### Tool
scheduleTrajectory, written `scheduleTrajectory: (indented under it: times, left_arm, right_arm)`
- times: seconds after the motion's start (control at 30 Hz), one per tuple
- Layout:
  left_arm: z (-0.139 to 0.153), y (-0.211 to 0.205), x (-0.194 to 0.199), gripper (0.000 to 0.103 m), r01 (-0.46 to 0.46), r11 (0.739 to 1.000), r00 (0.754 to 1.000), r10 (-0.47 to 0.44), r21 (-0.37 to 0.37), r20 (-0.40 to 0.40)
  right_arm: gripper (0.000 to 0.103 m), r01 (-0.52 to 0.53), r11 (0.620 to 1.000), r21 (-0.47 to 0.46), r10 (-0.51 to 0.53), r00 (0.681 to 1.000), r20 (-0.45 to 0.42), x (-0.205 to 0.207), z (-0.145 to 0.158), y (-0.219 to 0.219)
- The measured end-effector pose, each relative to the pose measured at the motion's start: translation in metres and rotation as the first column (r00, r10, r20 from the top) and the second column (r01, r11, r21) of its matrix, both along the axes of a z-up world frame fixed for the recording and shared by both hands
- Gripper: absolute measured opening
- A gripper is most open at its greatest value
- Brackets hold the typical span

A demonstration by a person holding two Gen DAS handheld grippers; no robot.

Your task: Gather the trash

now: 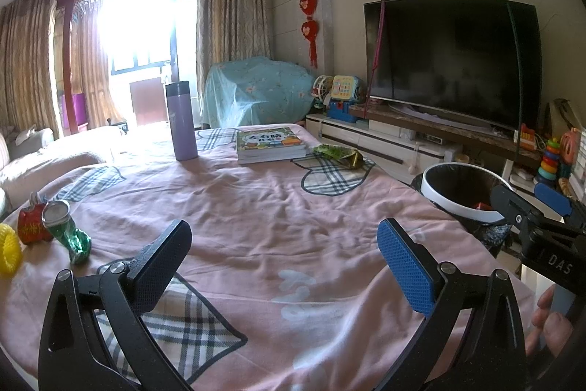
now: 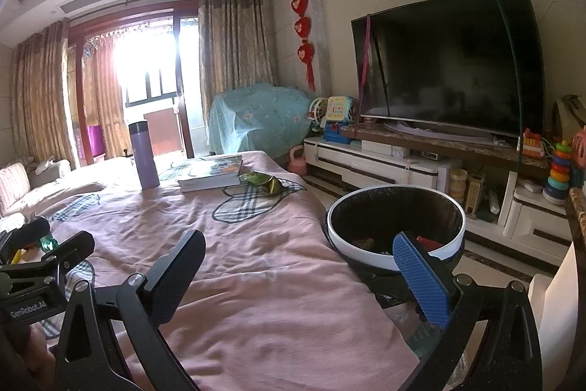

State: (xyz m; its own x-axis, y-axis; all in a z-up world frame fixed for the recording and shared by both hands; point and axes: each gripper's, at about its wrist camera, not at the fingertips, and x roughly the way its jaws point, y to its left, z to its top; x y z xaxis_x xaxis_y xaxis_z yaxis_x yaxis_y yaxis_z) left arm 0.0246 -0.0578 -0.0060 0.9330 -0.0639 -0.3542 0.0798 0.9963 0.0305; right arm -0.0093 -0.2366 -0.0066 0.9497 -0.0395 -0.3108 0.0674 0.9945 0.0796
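A crushed green can lies at the near left of the pink-covered table, beside a red apple-shaped box and a yellow ring. A crumpled green snack wrapper lies at the far right by the books; it also shows in the right wrist view. A black bin with a white rim stands right of the table with some trash inside. My left gripper is open and empty over the table's near part. My right gripper is open and empty, near the bin.
A purple flask and a stack of books stand at the table's far end. A TV on a white cabinet with toys is on the right. A sofa lies left.
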Motion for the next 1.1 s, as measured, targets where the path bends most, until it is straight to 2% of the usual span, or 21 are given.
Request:
scheduleTrajectory:
  times: [1.1]
  left_arm:
    - [-0.0009,0.0055,0.0041,0.103,0.005,1.000,1.000,-0.005,-0.013,-0.020]
  right_arm:
    - [0.103,-0.020,1.000,0.015,0.020,1.000,-0.008,0.0013,0.0002,0.0062]
